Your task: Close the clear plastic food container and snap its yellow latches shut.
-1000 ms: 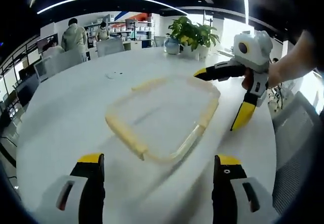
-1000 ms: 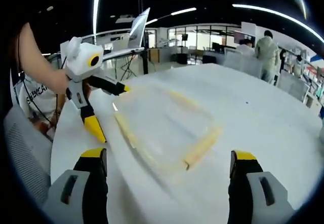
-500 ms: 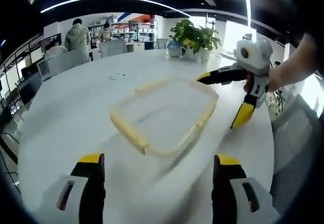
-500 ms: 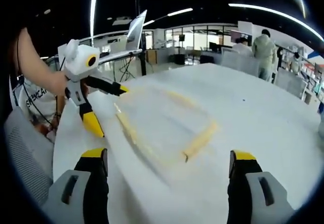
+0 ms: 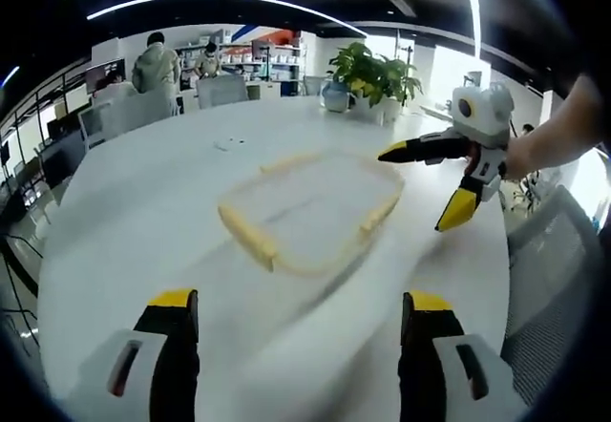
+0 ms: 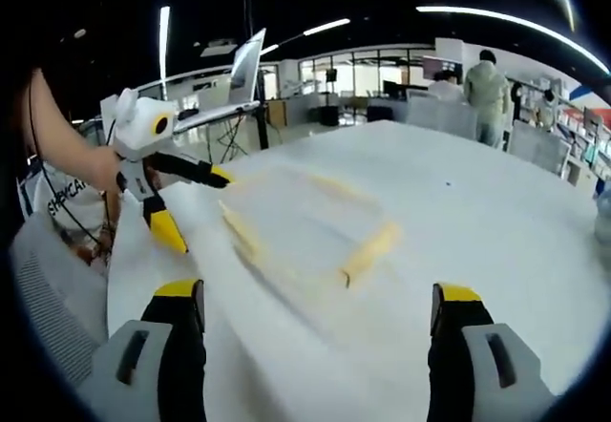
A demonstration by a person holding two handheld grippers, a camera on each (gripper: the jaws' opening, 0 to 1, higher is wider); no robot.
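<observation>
Left gripper view: left claw (image 5: 296, 346) apart, holding nothing, low over the near edge of the white bench (image 5: 124, 221); clear container (image 5: 310, 212) with yellow latches (image 5: 246, 236) lies flat mid-bench, bare surface all round; right claw (image 5: 430, 179) apart beside its far-right corner; potted plant (image 5: 374, 73) at the far edge. Right gripper view: container (image 6: 305, 221) blurred, centre; open bench to its right.

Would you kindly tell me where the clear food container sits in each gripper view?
Left gripper view: clear container at centre, on the white table, left of the right gripper.
Right gripper view: container at centre, right of the left gripper.
Shared landmark: its yellow latches.
</observation>
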